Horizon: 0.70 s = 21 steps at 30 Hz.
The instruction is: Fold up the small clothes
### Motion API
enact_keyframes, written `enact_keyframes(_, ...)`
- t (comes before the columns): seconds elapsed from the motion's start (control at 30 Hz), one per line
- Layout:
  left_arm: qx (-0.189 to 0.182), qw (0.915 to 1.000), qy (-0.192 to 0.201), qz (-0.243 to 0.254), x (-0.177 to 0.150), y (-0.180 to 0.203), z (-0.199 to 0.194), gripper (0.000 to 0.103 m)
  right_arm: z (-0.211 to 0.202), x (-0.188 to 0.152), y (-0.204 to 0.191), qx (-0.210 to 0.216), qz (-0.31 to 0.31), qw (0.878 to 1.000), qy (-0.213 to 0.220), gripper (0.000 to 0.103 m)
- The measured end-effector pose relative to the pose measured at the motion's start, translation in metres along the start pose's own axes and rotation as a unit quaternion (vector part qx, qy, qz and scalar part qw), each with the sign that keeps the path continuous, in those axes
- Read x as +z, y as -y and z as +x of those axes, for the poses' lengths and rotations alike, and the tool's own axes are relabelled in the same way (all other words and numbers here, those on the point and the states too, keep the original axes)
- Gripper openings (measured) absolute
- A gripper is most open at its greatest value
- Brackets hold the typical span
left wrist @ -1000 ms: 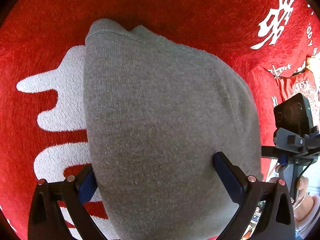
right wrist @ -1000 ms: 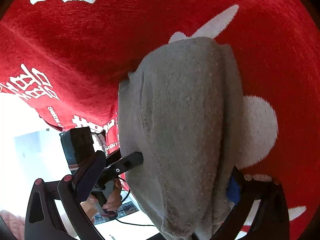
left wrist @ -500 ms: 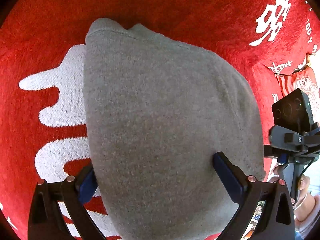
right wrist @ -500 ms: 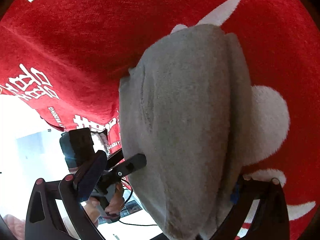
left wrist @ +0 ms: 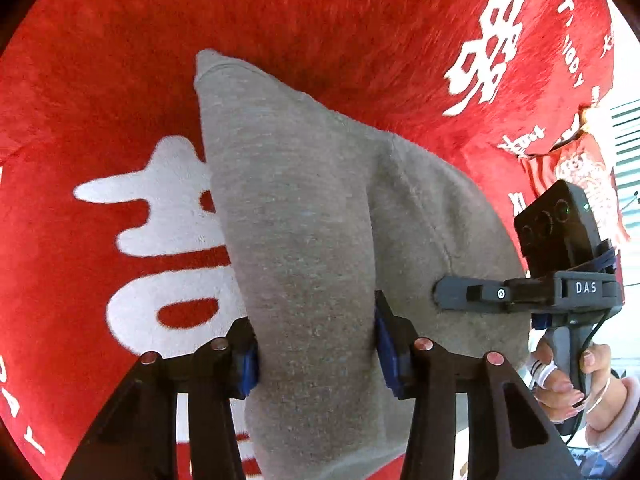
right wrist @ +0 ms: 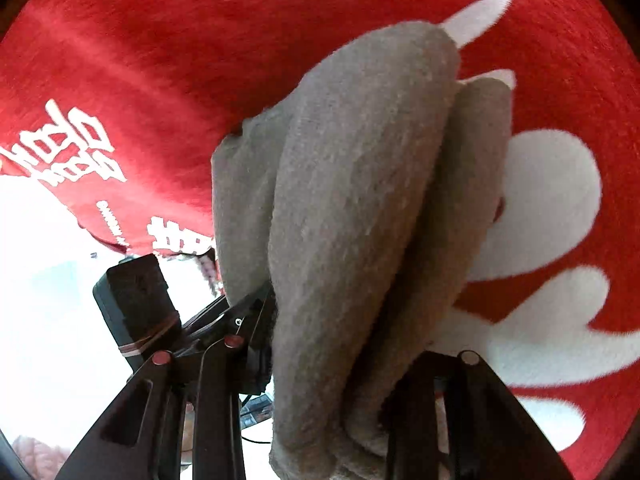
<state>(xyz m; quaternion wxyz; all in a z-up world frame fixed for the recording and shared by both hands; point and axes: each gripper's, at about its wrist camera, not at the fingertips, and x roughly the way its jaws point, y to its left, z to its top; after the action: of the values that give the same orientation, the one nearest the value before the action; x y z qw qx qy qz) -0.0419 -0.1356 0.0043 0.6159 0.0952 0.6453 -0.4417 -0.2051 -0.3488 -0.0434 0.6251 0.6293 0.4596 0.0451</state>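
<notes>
A small grey knit garment [left wrist: 304, 232] lies folded on a red cloth. My left gripper [left wrist: 316, 348] is shut on its near edge, with the fabric bunched into a ridge between the blue pads. In the right wrist view the same grey garment [right wrist: 352, 220] is bunched into thick folds, and my right gripper [right wrist: 336, 364] is shut on it. The right gripper also shows in the left wrist view [left wrist: 560, 288], at the garment's right edge, held by a hand.
The red cloth [left wrist: 360, 32] with white characters and shapes covers the whole surface. Its edge runs at the right in the left wrist view [left wrist: 592, 152] and at the lower left in the right wrist view [right wrist: 120, 240]. Beyond it is bright floor.
Both grippers closed from wide open onto the grey garment, pinching it into narrow ridges. The garment's near edge has gathered and lifted slightly.
</notes>
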Motion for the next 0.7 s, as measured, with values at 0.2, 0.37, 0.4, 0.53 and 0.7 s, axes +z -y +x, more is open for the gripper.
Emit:
enact_keyframes(0.2, 0.000, 0.9999, 0.015, -0.001, -0.022, -0.010, -0.048, 0.049, 0.005, -0.024, -0.029, 0.020, -0.013, 1.000, -0.007, 0.036)
enact_keyframes(0.37, 0.015, 0.9997, 0.013, -0.013, -0.052, -0.035, -0.072, 0.049, 0.034, -0.052, -0.041, 0.033, -0.006, 0.999, -0.027, 0.036)
enact_keyframes(0.4, 0.018, 0.9996, 0.011, -0.016, -0.059, -0.042, -0.076, 0.049, 0.042, -0.057, -0.041, 0.035, -0.004, 0.999, -0.031, 0.036)
enact_keyframes(0.53, 0.033, 0.9986, -0.002, -0.040, -0.087, -0.070, -0.072, 0.049, 0.071, -0.079, -0.039, 0.027, 0.001, 0.998, -0.050, 0.036)
enact_keyframes(0.7, 0.075, 0.9935, -0.022, -0.082, -0.112, -0.105, -0.060, 0.049, 0.113, -0.091, -0.030, -0.049, 0.003, 0.996, -0.073, 0.046)
